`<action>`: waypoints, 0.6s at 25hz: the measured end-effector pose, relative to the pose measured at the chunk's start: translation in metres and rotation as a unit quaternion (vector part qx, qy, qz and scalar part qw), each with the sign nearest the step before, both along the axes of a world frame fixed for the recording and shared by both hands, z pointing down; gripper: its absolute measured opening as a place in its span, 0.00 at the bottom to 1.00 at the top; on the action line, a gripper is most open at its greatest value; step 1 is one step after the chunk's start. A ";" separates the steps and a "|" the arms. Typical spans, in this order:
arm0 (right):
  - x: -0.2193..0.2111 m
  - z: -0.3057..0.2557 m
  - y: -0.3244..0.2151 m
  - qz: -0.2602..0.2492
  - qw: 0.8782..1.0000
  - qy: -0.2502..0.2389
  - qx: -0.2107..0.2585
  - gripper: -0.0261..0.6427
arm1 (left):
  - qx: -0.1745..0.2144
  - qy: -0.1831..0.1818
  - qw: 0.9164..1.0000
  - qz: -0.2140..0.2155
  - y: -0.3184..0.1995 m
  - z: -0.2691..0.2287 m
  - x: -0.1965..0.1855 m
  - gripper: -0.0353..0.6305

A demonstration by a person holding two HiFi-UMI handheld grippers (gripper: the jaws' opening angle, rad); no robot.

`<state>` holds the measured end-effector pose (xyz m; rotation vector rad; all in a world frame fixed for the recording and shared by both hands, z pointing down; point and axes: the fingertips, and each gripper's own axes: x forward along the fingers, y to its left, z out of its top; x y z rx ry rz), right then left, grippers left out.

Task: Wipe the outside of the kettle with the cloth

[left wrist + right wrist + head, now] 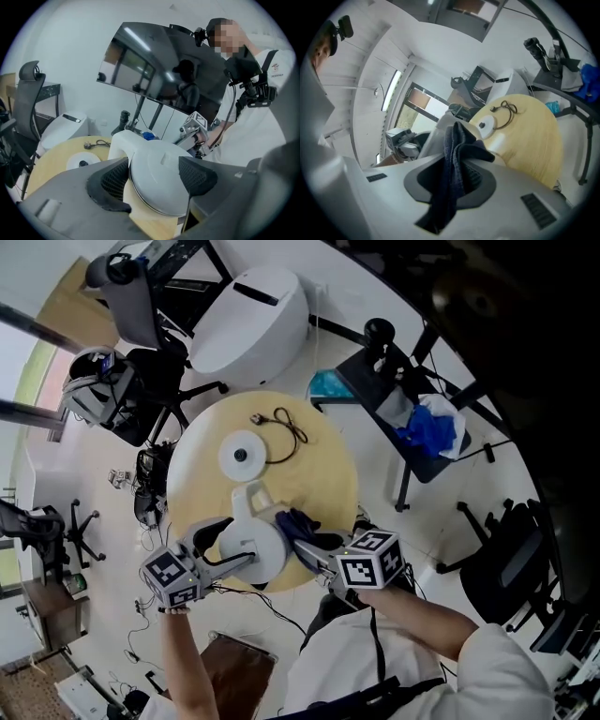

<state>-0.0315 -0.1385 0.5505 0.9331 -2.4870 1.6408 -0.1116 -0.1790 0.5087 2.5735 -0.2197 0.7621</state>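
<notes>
From the head view, a round wooden tabletop (323, 460) stands among office chairs on a pale floor. A white kettle (258, 545) sits at its near edge, and its round base (242, 455) lies further back with the cord (286, 423) curled beside it. The left hand-held gripper (228, 547) reaches in from the left and clasps the kettle's body. The right hand-held gripper (300, 538) comes from the right with a dark blue cloth (298, 521) against the kettle's side.

In the left gripper view, the left hand-held gripper (154, 177) has its jaws spread wide, one pad on each side of the kettle (152, 157). The handle (123, 140) rises at upper left. The tabletop (54, 161) and base (82, 162) lie to the left. A person in a white shirt (255, 131) is behind.

In the right gripper view, the right hand-held gripper (457, 180) is closed on the cloth (454, 152), which bunches above the jaws and hangs below them. The kettle (437, 131) shows white just behind it. The tabletop (529, 140), base (487, 124) and cord (506, 110) lie to the right.
</notes>
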 end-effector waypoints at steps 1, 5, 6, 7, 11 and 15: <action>0.000 0.014 -0.001 -0.002 1.000 0.005 -0.013 0.14 | -0.005 -0.002 1.000 0.009 0.001 0.000 0.001 0.56; 0.001 0.082 -0.005 -0.005 0.997 0.021 -0.079 0.14 | -0.021 -0.019 0.999 0.043 0.004 -0.002 0.003 0.56; 0.000 0.100 -0.006 -0.008 0.995 0.024 -0.095 0.14 | -0.024 -0.023 0.998 0.050 0.004 -0.002 0.003 0.56; 0.000 0.116 -0.007 -0.014 0.994 0.028 -0.109 0.14 | -0.027 -0.025 0.998 0.058 0.005 -0.002 0.003 0.56; -0.001 0.160 -0.012 -0.062 0.987 0.031 -0.145 0.14 | -0.041 -0.036 0.996 0.075 0.005 -0.001 0.003 0.56; -0.003 0.162 -0.016 -0.162 0.978 0.037 -0.123 0.14 | -0.049 -0.040 0.995 0.080 0.004 0.002 0.005 0.56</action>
